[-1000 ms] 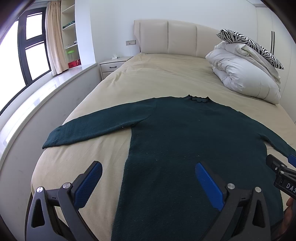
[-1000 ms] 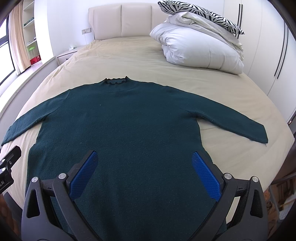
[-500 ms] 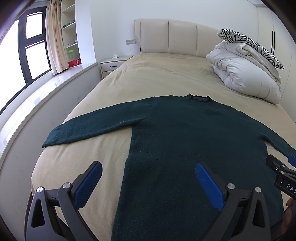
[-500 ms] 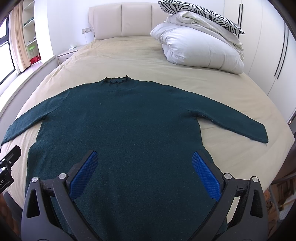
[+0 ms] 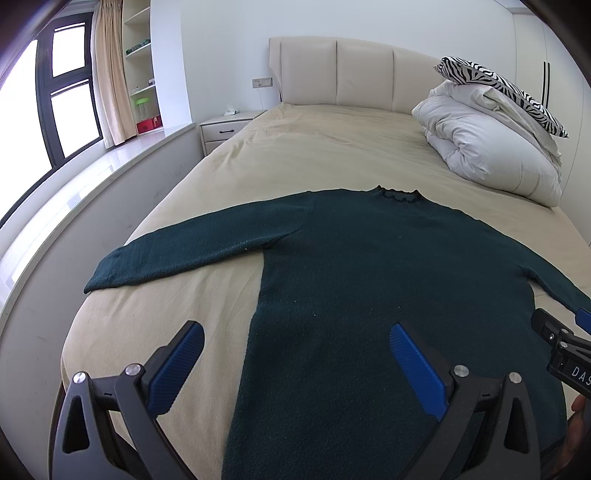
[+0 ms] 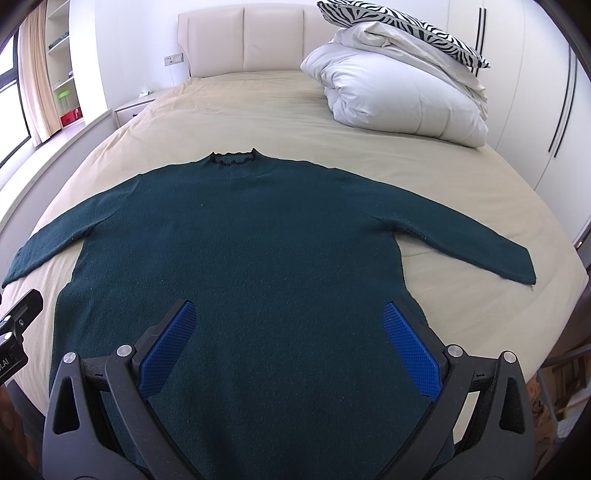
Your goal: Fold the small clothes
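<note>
A dark green long-sleeved sweater (image 5: 388, 266) (image 6: 251, 240) lies flat and face up on the beige bed, collar toward the headboard, both sleeves spread out sideways. My left gripper (image 5: 295, 332) hovers open over the sweater's lower left side, one blue pad over the sheet and the other over the knit. Open too, my right gripper (image 6: 288, 314) hangs above the lower body of the sweater, nothing between its fingers. The hem is hidden below both views.
A folded white duvet (image 6: 399, 96) with a zebra-print pillow (image 6: 406, 26) sits at the bed's far right. A nightstand (image 5: 225, 125) and a window ledge (image 5: 74, 192) run along the left. The bed (image 5: 314, 147) has bare sheet beyond the collar.
</note>
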The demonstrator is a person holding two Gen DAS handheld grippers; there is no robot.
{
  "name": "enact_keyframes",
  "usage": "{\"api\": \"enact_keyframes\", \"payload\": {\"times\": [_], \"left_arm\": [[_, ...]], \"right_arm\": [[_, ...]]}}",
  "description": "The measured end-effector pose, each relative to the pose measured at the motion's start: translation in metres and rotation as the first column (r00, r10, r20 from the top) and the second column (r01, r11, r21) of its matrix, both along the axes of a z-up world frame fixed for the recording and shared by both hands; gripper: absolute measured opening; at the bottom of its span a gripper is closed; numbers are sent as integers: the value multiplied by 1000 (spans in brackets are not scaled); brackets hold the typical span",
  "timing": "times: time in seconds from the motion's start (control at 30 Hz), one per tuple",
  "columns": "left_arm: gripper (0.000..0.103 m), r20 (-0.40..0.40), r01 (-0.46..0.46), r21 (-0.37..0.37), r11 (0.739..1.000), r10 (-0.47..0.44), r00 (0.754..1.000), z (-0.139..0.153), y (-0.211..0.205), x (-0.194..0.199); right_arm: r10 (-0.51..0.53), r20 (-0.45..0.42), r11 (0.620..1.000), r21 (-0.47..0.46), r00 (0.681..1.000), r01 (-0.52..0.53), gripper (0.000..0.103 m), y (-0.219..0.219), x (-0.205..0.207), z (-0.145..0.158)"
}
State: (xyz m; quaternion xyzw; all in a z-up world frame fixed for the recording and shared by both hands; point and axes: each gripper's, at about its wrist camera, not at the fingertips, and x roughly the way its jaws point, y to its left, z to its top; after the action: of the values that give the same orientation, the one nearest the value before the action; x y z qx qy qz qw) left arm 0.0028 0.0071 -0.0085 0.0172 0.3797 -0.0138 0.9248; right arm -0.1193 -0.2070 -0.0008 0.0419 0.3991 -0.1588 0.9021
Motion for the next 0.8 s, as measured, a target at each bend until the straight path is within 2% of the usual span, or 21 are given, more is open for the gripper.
{"api": "enact_keyframes", "payload": {"times": [0.6, 0.8], "left_arm": [[103, -2, -1, 0, 1000, 1, 1000, 0, 0, 0], [103, -6, -1, 0, 1000, 1, 1000, -12, 9, -1]], "right_arm": [[3, -8, 1000, 5, 1000, -3, 103, -2, 1, -4], [4, -14, 1000, 10, 1000, -4, 103, -5, 2, -7]]}}
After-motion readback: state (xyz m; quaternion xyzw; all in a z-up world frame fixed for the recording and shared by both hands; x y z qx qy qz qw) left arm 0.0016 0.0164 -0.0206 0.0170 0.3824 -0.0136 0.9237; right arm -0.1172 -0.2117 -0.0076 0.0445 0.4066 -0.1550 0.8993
